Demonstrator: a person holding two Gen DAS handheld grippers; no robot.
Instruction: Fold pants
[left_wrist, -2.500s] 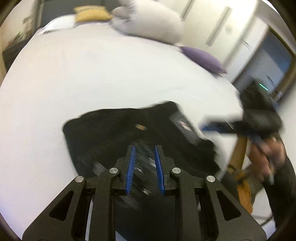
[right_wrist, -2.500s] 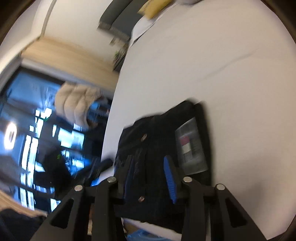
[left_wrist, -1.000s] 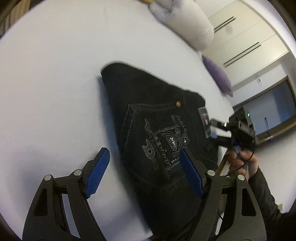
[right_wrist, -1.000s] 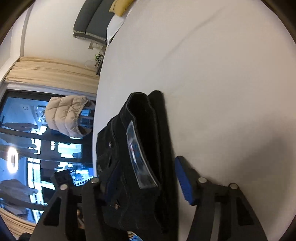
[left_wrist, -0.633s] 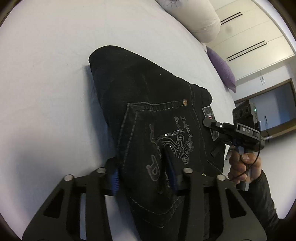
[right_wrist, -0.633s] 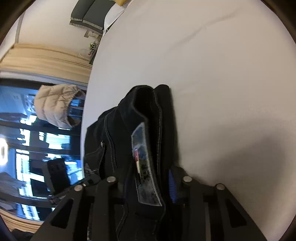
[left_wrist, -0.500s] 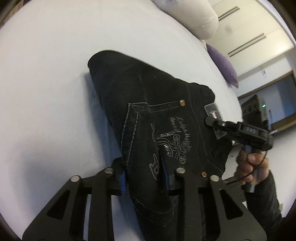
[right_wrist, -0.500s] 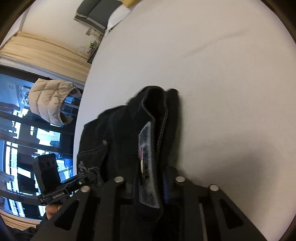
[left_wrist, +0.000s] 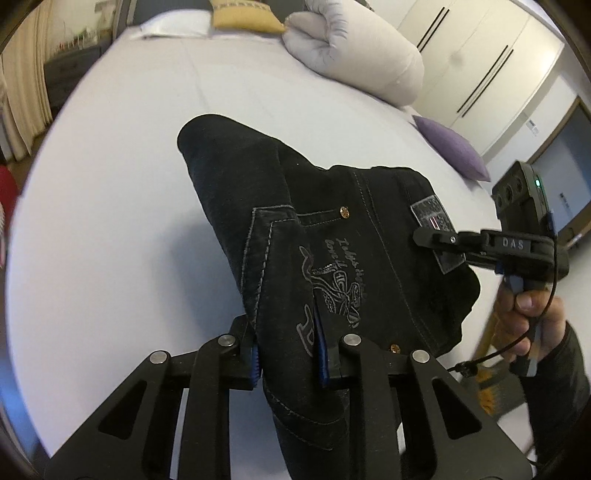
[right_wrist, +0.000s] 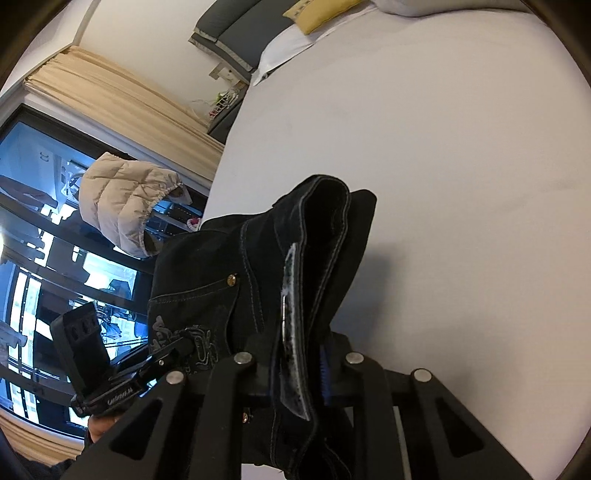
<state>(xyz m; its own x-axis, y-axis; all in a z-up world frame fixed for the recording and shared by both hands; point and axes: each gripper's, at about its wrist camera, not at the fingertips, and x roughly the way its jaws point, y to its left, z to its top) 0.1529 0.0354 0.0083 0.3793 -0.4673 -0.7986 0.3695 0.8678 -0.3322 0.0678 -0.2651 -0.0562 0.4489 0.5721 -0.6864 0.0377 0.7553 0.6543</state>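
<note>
Fingers (left_wrist: 320, 341) of both grippers clamp pants (left_wrist: 332, 236) waistband, lower centre each view; spread grip keeps fold aligned over bed (left_wrist: 122, 206).

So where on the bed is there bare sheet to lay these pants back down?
Bare sheet spreads left of the pants and beyond them up to the rolled duvet and yellow pillow. The purple cushion crowds the far right edge; the near corner is taken by the pants and both tools.
</note>
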